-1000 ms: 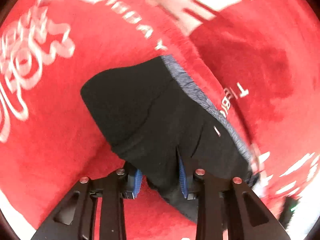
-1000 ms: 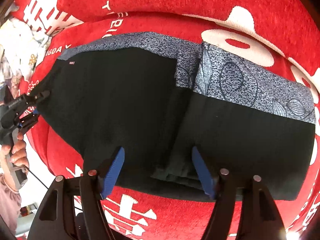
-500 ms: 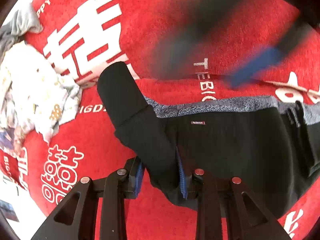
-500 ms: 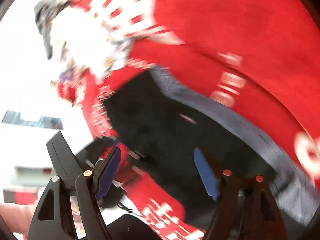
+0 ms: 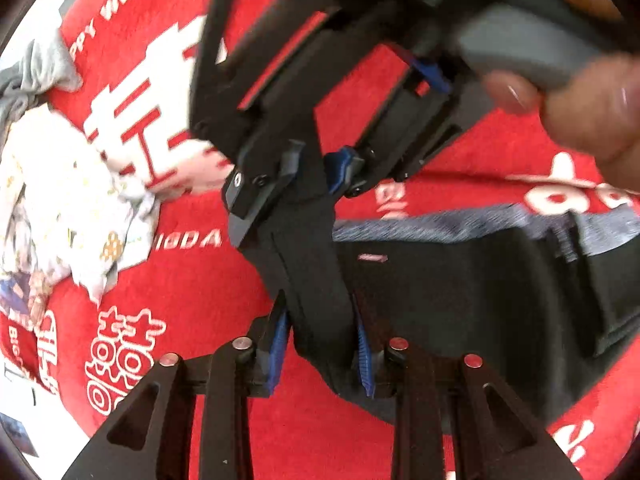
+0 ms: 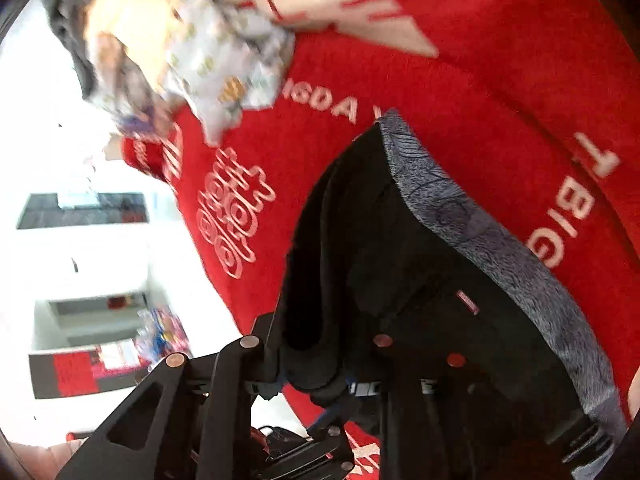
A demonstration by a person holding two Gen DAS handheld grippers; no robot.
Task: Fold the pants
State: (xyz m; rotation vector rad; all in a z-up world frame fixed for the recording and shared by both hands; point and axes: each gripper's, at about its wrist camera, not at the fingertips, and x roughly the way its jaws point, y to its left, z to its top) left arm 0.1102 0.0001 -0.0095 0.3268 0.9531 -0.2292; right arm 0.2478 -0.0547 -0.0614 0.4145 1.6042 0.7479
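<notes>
The black pants (image 5: 460,300) with a grey patterned waistband (image 5: 440,224) lie on a red blanket (image 5: 200,280). My left gripper (image 5: 320,340) is shut on a raised strip of the black fabric at the pants' left end. My right gripper (image 5: 312,168) reaches down from above, its jaws closing on the top end of the same strip. In the right wrist view, bunched black cloth of the pants (image 6: 400,260) fills the gap of the right gripper (image 6: 316,376), beside the waistband (image 6: 480,224). A person's hand (image 5: 592,112) holds the right gripper's handle.
A pile of white patterned clothes (image 5: 60,208) and a grey garment (image 5: 36,72) lie at the blanket's left end, also visible as the pile (image 6: 200,52) in the right wrist view. Beyond the blanket's edge are a bright floor and low furniture (image 6: 80,240).
The right gripper swung left across the pants, came in over the left gripper and narrowed its jaws onto the raised black strip. The left gripper kept its hold and lifted slightly.
</notes>
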